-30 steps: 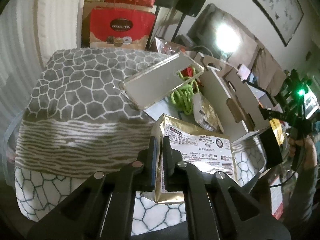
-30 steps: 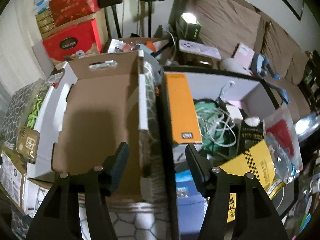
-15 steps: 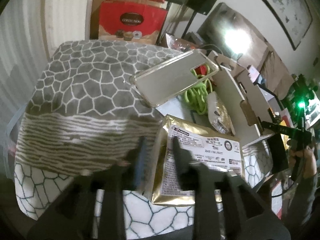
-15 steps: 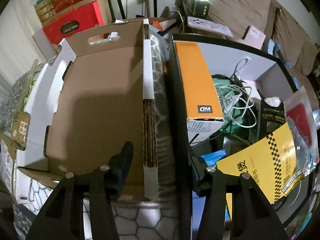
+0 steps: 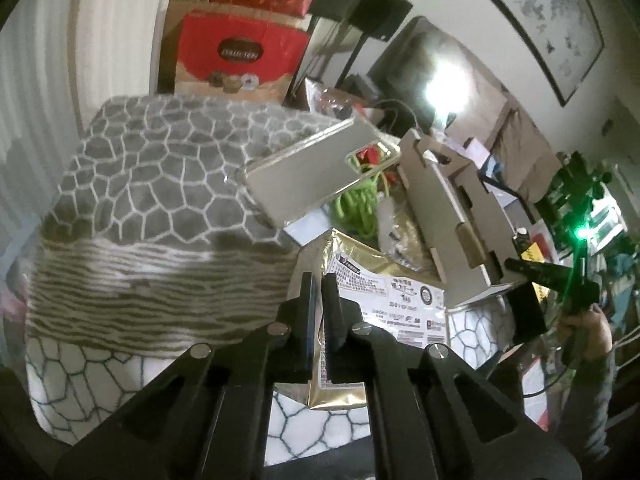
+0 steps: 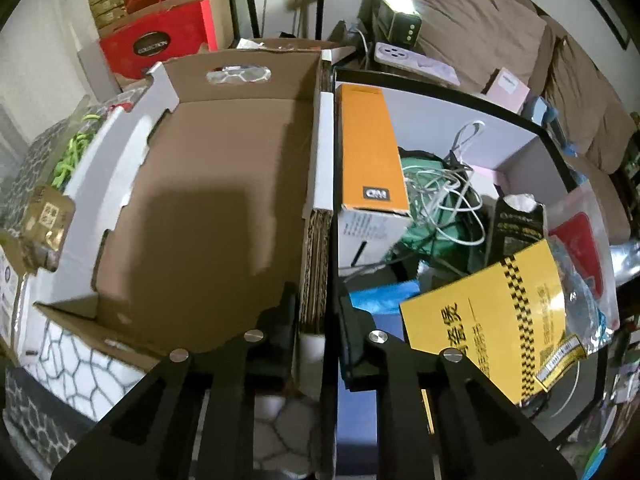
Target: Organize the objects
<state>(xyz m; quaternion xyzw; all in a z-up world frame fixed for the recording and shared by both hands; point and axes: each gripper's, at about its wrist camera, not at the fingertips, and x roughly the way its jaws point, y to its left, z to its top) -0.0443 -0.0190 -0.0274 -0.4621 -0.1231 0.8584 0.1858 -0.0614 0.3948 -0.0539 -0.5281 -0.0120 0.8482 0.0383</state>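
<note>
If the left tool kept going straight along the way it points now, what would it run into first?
The left tool, its jaws nearly together, already sits over the near edge of the gold foil packet. Going straight on, it would likely meet that packet first, though depth is hard to judge; the clear phone case lies beyond.

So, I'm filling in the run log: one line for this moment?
left gripper: shut on gold pouch edge | right gripper: astride cardboard box wall, grip unclear | box interior bare

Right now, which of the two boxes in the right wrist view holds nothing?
The brown cardboard box on the left; the black-rimmed box beside it is full of cables and packages.
</note>
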